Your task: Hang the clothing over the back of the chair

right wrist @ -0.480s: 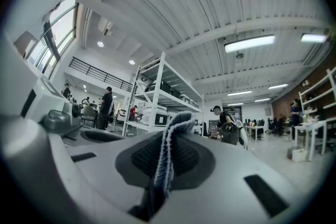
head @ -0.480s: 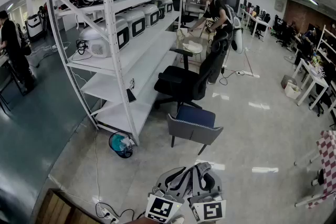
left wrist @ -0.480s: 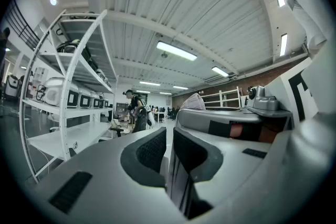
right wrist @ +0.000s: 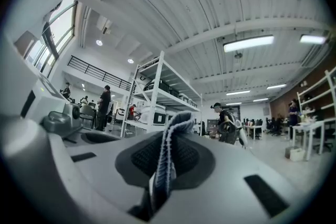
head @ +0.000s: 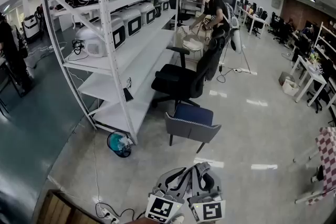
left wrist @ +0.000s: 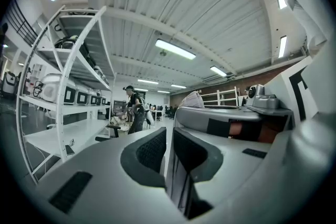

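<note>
A small grey chair (head: 190,132) with a blue seat stands on the floor ahead, its back towards me. Both grippers sit side by side at the bottom of the head view, pointing level at it and well short of it. A grey, blue-striped piece of clothing (head: 185,182) lies bunched across them. My left gripper (head: 170,180) has its jaws nearly together, with a thin striped strip of the clothing (left wrist: 177,176) between the pads. My right gripper (head: 207,177) is shut on a fold of the clothing (right wrist: 167,157) that sticks up out of the jaws.
A tall white shelf rack (head: 126,44) with appliances runs along the left. A black office chair (head: 181,81) stands behind the grey one. A teal bin (head: 119,144) sits at the rack's foot. A person (head: 212,8) works farther back. A checked cloth (head: 328,157) hangs at the right edge.
</note>
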Available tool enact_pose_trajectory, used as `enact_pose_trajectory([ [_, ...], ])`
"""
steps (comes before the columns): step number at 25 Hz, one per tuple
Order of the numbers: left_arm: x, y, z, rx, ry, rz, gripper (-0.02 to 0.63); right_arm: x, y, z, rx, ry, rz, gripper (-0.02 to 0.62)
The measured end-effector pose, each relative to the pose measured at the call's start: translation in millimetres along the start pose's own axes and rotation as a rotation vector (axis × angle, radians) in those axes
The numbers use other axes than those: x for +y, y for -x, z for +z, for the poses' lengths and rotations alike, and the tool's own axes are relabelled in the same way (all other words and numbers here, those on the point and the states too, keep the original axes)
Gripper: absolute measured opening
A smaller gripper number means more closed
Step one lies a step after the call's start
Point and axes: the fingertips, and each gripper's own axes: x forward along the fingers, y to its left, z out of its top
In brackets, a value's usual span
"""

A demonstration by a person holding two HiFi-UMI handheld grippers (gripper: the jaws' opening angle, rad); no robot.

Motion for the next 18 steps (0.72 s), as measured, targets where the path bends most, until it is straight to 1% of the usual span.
enact_pose_trajectory([
  [6,-2.5,-0.1,-3.7,0.006,0.007,0.003,0.044,-1.0,4.2,-2.8,0.002,-0.008,0.005,0.034],
  [13,-15.9,-10.0,-5.3,0.011,0.020,0.012,0.044,-10.0,10.2,0.2,-0.003,-0.006,0.044,0.034],
  [18,-24.0,-21.2,-9.5,0.014,0.015,0.046,0.044,-20.1,14.3,-4.5,-0.009,-0.018,0.087,0.034],
])
